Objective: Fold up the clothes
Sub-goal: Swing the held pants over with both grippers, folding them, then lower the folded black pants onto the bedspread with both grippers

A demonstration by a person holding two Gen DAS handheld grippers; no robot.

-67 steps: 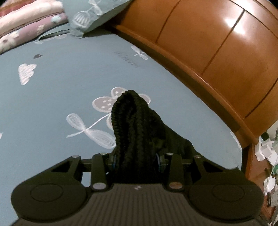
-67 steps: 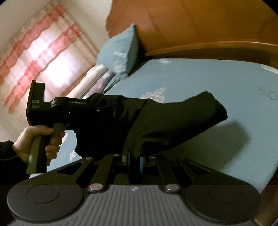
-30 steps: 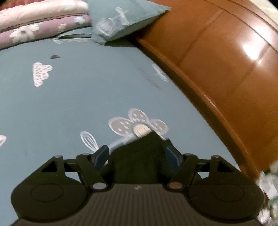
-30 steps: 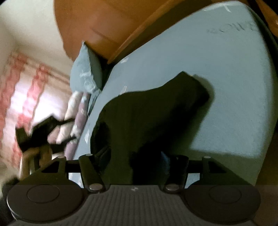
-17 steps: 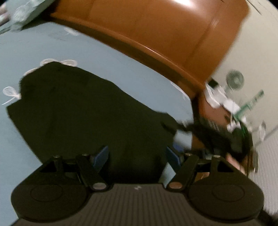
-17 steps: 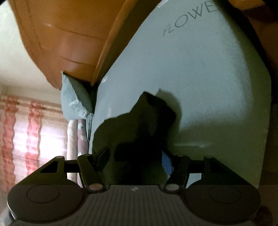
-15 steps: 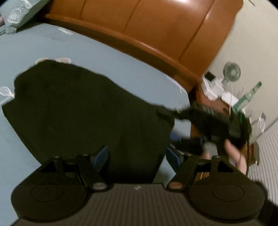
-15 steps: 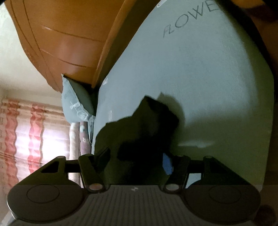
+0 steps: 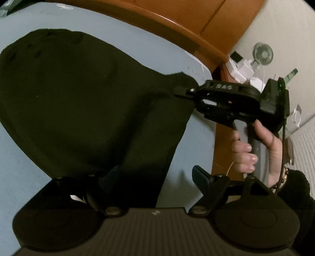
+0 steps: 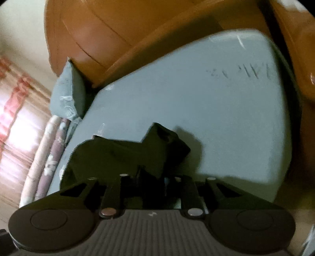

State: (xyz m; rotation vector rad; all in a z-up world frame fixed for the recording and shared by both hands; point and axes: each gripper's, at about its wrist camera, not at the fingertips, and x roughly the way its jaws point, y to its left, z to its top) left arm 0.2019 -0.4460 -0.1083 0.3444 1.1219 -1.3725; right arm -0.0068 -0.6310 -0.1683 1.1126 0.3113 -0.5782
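The black garment lies spread on the blue bedsheet, beside the wooden headboard. The left gripper has its jaws spread wide; the cloth passes between them, over the left finger, while the right finger stands clear above bare sheet, so nothing is pinched. The right gripper, held in a hand, is clenched on the garment's corner nearest the bed's edge. In its own view its fingers sit close together with dark fabric bunched between them, and the rest of the garment extends ahead on the sheet toward a pillow.
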